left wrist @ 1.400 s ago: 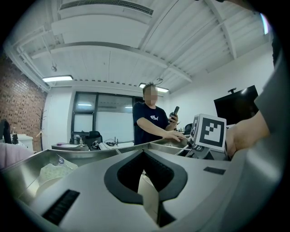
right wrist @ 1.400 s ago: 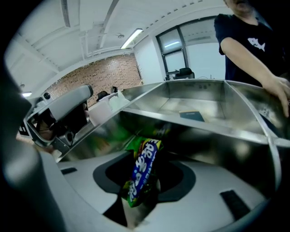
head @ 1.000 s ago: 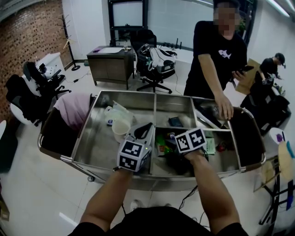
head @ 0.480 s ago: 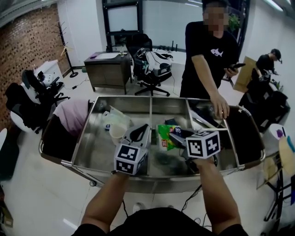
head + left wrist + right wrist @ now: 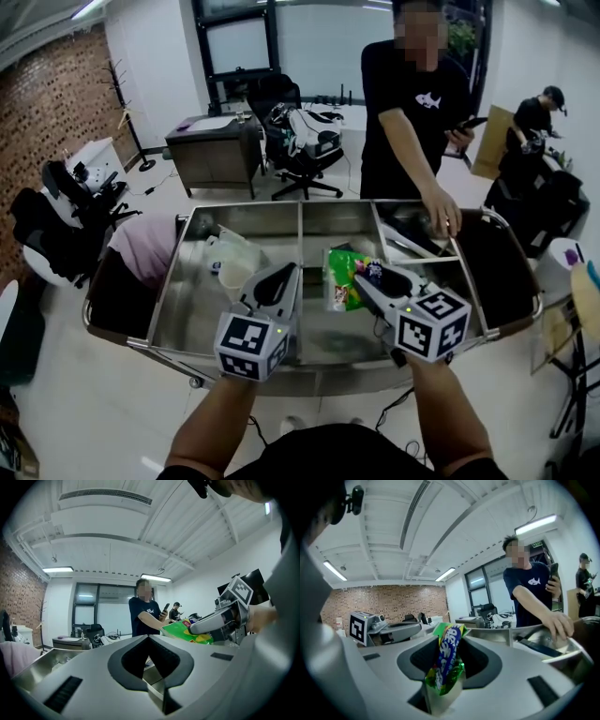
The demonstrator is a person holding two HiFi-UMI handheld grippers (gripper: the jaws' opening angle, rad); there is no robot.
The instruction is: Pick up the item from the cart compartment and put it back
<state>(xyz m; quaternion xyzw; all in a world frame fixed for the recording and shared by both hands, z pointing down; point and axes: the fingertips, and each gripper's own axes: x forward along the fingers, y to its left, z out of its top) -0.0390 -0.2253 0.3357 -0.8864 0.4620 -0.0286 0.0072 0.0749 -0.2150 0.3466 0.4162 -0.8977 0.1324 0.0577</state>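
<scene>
A green snack bag (image 5: 341, 278) with a purple stripe hangs above the steel cart's (image 5: 167, 281) middle front compartment. My right gripper (image 5: 364, 276) is shut on one edge of it. In the right gripper view the bag (image 5: 447, 660) stands pinched between the jaws. From the left gripper view the bag (image 5: 186, 631) shows at the right, held by the right gripper (image 5: 213, 620). My left gripper (image 5: 279, 278) hovers over the divider beside the left compartment, its jaws together and empty.
A person in a black shirt stands behind the cart with a hand (image 5: 439, 212) on its far right rim. Clear plastic bags and a cup (image 5: 234, 260) lie in the left compartment. A pink cloth (image 5: 141, 246) hangs at the cart's left end. Office chairs (image 5: 305, 141) stand behind.
My right gripper has risen out of the front compartment with the green bag, which now hangs above the cart. The left gripper has drifted slightly left and toward me.
</scene>
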